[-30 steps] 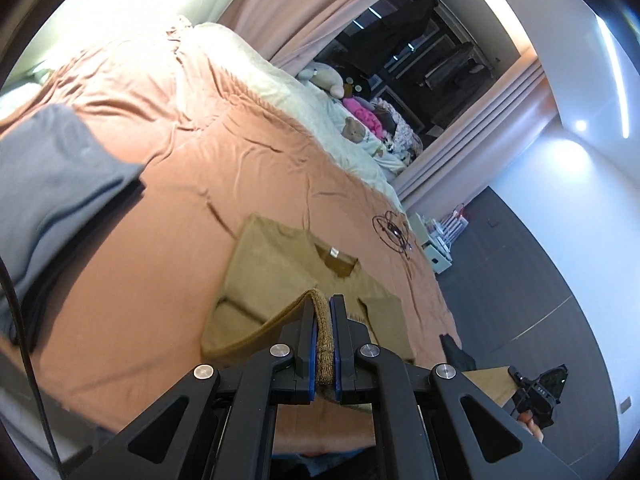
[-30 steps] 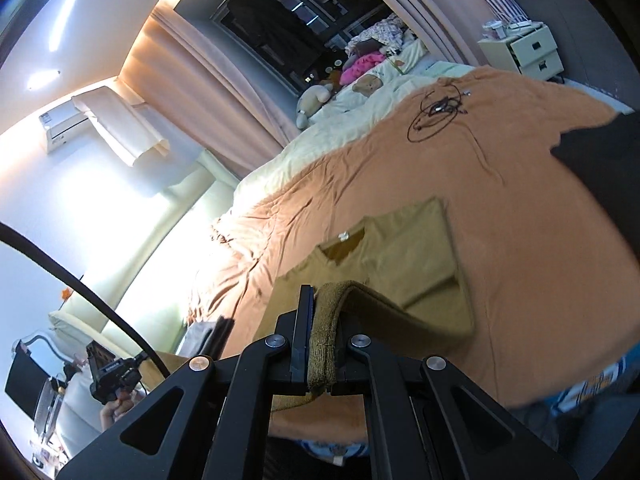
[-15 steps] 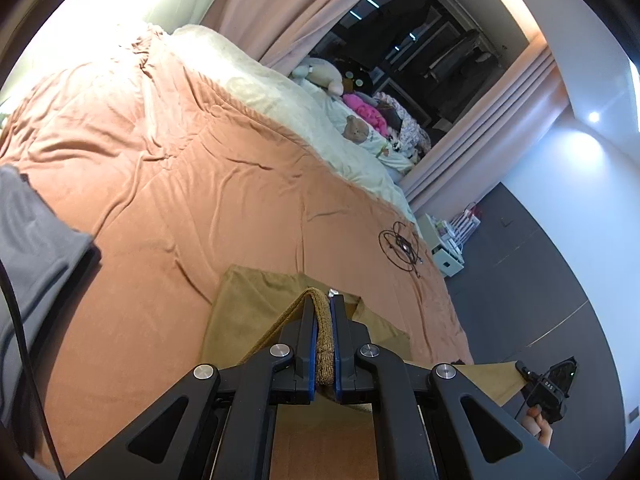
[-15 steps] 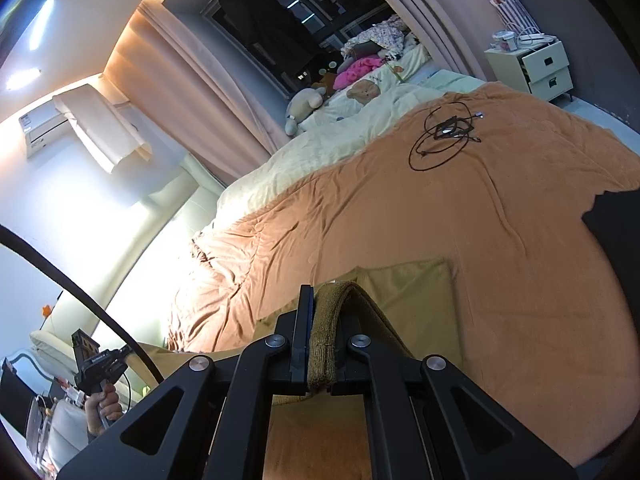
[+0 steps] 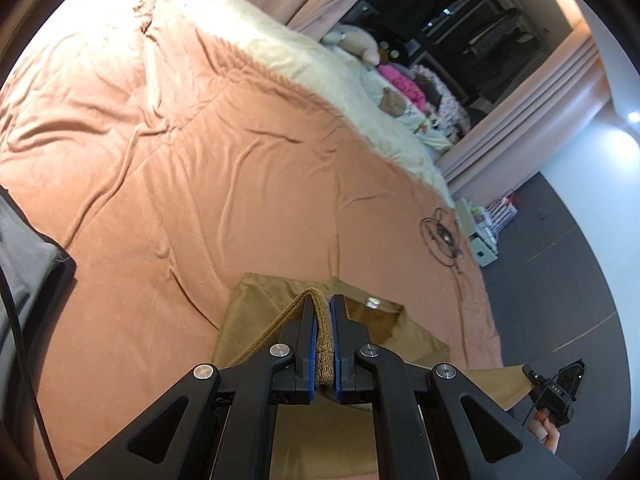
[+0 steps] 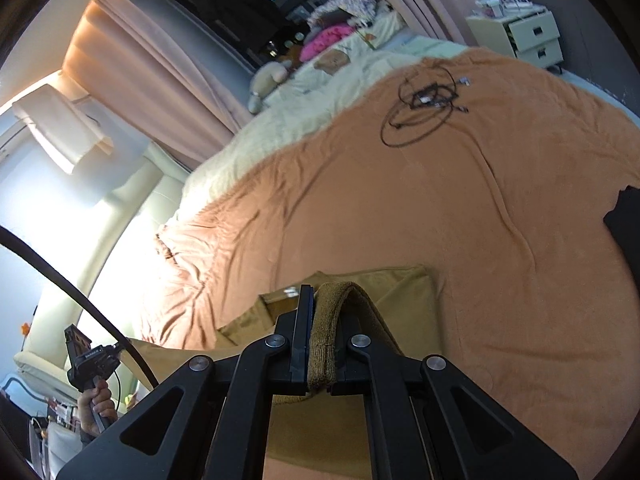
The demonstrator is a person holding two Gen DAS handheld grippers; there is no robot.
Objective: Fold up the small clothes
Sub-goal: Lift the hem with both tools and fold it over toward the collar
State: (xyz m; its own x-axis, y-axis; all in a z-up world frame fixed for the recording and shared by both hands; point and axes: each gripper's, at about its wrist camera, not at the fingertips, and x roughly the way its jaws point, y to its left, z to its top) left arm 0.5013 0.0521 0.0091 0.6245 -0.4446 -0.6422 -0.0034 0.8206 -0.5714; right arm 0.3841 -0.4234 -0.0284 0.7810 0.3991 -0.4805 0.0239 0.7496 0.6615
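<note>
An olive-brown top (image 5: 260, 304) (image 6: 404, 288) lies on the orange bedspread (image 5: 200, 184) (image 6: 480, 208), sleeves folded in, its neck label showing. My left gripper (image 5: 323, 308) is shut on the ribbed hem, lifted over the body of the top. My right gripper (image 6: 326, 296) is shut on the hem's other corner the same way. In the left wrist view the right gripper shows at the lower right edge with stretched hem cloth (image 5: 496, 384) running to it. In the right wrist view the left gripper shows at the lower left, in a hand.
A grey garment (image 5: 24, 248) lies at the bed's left side, a dark one (image 6: 624, 232) at the right. A coiled black cable (image 5: 442, 238) (image 6: 420, 108) lies further up the bedspread. Cream duvet, soft toys, curtains and a white bedside cabinet (image 6: 528, 36) stand beyond.
Both grippers have carried the hem forward over the top toward its collar. Less of the top shows ahead of the fingers, and the grey and dark garments have slid toward the frame edges.
</note>
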